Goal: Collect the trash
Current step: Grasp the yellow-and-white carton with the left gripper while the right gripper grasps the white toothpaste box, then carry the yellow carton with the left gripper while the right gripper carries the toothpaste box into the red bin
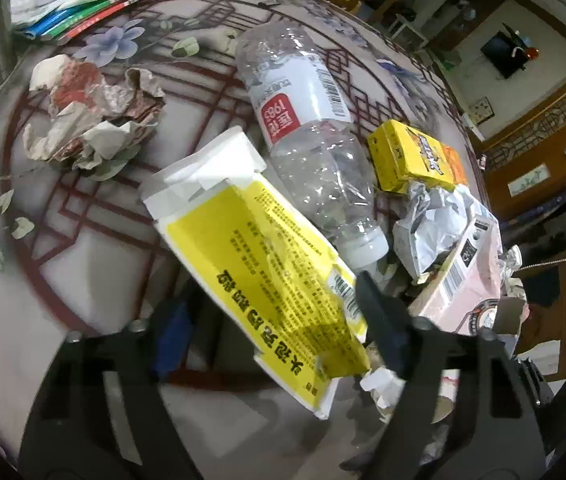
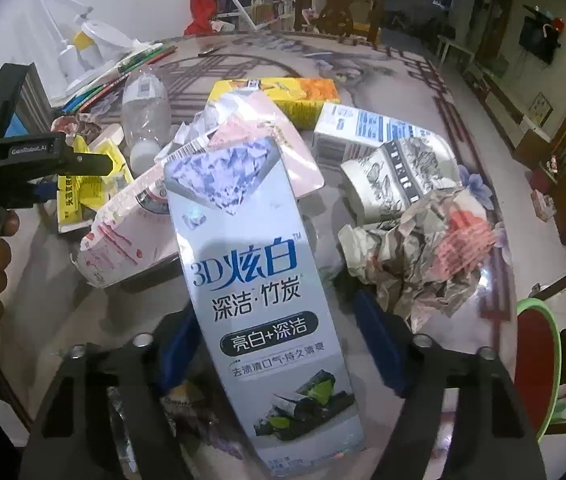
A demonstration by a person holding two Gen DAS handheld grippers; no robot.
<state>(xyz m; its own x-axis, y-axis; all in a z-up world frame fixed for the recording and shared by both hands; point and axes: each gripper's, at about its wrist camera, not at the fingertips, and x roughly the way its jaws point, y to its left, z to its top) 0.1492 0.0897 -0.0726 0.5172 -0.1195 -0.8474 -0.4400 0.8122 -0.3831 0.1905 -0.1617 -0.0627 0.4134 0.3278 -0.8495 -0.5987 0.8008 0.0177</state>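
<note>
The left gripper's (image 1: 271, 320) fingers (image 1: 383, 320) are flanking the yellow box (image 1: 267, 264), grip unclear. The right gripper's (image 2: 275, 344) fingers (image 2: 379, 344) are flanking the toothpaste box (image 2: 259, 296), contact equally unclear.

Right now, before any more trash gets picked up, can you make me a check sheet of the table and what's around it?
Surface: patterned table, crowded.
Job's things: yellow box, toothpaste box, empty bottle, crumpled paper, pink carton.
Clutter: stack of books at the far edge.
Grippers: left hand-held gripper straddles the yellow box, grip unclear; right hand-held gripper flanks the toothpaste box, gap showing.
Cables: nothing seen.
Surroundings: wooden chair, red tub.
</note>
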